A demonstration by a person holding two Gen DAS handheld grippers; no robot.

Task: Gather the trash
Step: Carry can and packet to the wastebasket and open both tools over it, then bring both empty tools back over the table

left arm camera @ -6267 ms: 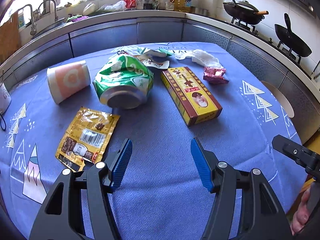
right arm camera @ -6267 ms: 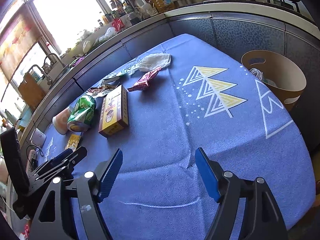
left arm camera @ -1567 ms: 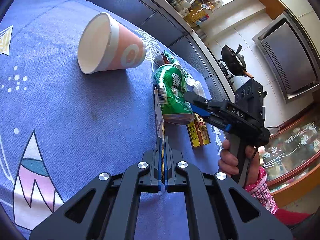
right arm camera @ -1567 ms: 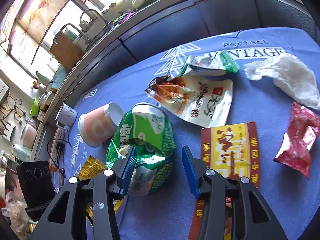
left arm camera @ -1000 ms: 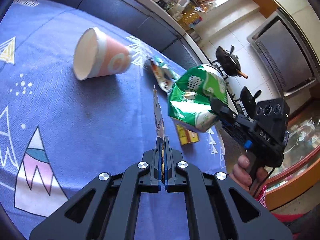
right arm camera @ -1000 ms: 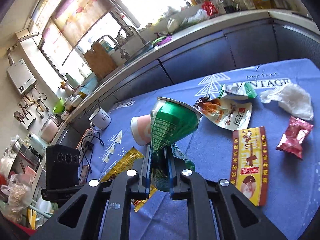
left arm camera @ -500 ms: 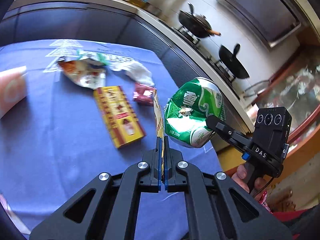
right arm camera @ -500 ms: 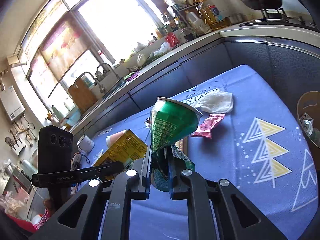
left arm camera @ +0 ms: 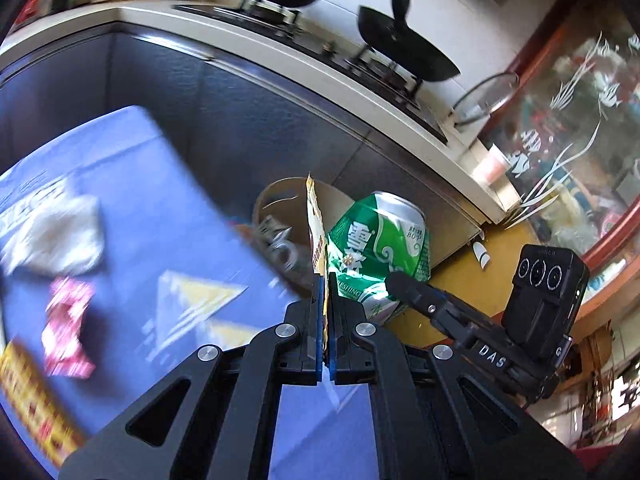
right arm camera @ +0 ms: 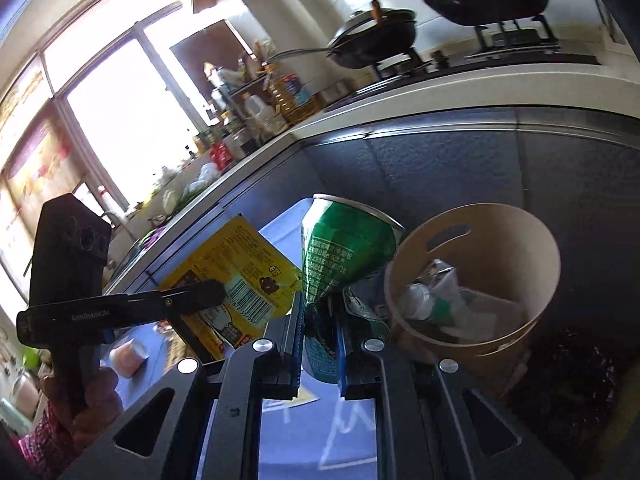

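Kitchen all round you: a blue patterned surface [left arm camera: 132,200] with dark cabinet fronts behind it, and a stove with black woks [left arm camera: 404,46] up on the worktop. Your right tool [right arm camera: 318,340] is pinching the crushed green can [right arm camera: 344,256], jaws clamped onto its flattened lower end, the round rim up and tilted toward the brown trash bin [right arm camera: 532,248]. From the left wrist view that can [left arm camera: 380,248] hangs in the air beyond the corner of the surface, in front of the bin [left arm camera: 276,196]. Your left tool [left arm camera: 325,320] has its jaws pressed together on the yellow snack wrapper [left arm camera: 314,224], seen edge-on, standing straight up from the pads and just beside the can. The right wrist view shows the wrapper [right arm camera: 236,276] face-on, barcode showing, held up left of the can, with your hand [right arm camera: 86,400] gripping the handle below. The bin sits off the edge of the surface, by the cabinets, with plastic and paper scraps inside. Left on the surface: a crumpled white tissue [left arm camera: 56,232], a red foil wrapper [left arm camera: 66,328] and a yellow-and-red box [left arm camera: 36,404] at the left edge, all blurred. A pink paper cup [right arm camera: 128,354] lies far back in the right wrist view.
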